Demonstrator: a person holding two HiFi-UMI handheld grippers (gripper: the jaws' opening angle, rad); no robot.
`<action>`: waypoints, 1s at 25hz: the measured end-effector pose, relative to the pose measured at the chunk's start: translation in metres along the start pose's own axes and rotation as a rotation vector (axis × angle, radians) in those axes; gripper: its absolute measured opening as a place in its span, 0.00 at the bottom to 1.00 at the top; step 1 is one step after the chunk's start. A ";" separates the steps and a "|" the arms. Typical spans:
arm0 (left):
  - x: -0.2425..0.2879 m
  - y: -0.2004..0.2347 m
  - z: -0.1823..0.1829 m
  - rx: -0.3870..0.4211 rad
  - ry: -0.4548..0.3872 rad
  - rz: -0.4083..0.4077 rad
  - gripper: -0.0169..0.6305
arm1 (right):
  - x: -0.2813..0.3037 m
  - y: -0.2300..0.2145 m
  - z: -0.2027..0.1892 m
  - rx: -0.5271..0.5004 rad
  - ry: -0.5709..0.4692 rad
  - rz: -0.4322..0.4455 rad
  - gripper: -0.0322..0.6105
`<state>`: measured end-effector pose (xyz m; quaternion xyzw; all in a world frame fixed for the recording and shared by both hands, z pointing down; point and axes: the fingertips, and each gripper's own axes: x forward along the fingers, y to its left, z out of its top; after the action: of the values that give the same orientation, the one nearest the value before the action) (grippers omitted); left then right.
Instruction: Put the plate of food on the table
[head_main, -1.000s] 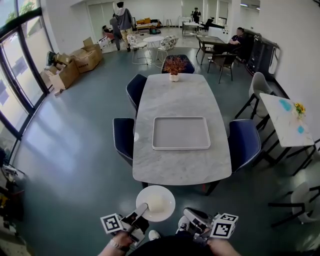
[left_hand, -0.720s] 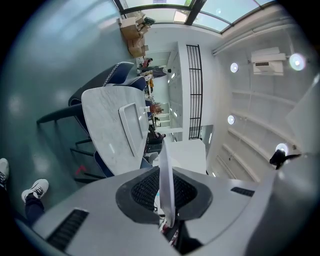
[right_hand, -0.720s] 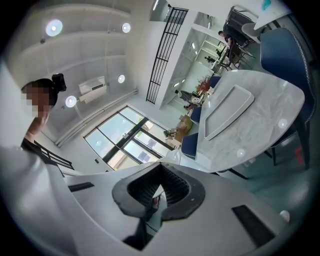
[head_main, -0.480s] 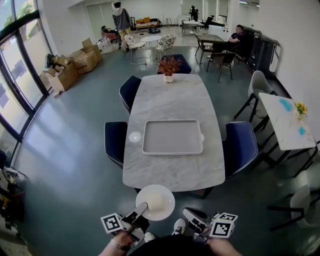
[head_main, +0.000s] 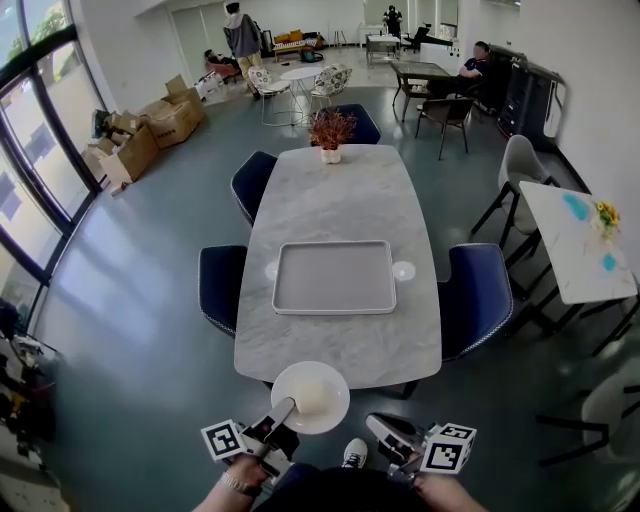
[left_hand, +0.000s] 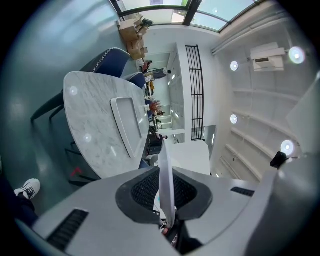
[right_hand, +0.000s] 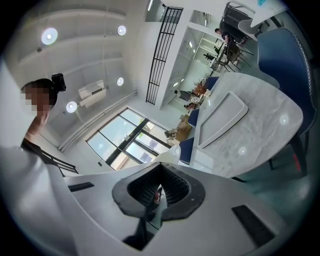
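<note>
A white plate with a pale mound of food hangs at the near end of the marble table, overlapping its edge in the head view. My left gripper is shut on the plate's near rim. In the left gripper view the plate stands edge-on between the pads of the left gripper, with the table beyond. My right gripper is beside the plate, to its right, shut and holding nothing. In its own view the right gripper points toward the table.
A grey tray lies mid-table, with a small white disc beside it. A potted plant stands at the far end. Blue chairs flank the table. A second white table is at right, boxes at left, people far back.
The table has come nearer and lower in the head view; the plate now overlaps its near edge. Both grippers keep the same pose, with the left still holding the plate.
</note>
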<state>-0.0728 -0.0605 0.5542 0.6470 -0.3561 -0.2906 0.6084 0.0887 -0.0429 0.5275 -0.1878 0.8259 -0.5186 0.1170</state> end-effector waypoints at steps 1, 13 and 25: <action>0.002 0.000 -0.001 0.000 -0.001 0.003 0.08 | -0.001 -0.001 0.003 -0.001 -0.001 0.002 0.07; 0.020 0.005 0.015 0.004 -0.033 0.036 0.08 | -0.015 -0.005 0.025 -0.015 -0.029 0.004 0.07; 0.062 0.021 0.073 0.005 0.009 0.064 0.08 | -0.006 -0.014 0.051 -0.016 -0.153 -0.067 0.07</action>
<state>-0.0981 -0.1531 0.5718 0.6378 -0.3748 -0.2673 0.6175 0.1166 -0.0869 0.5176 -0.2556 0.8119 -0.4996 0.1607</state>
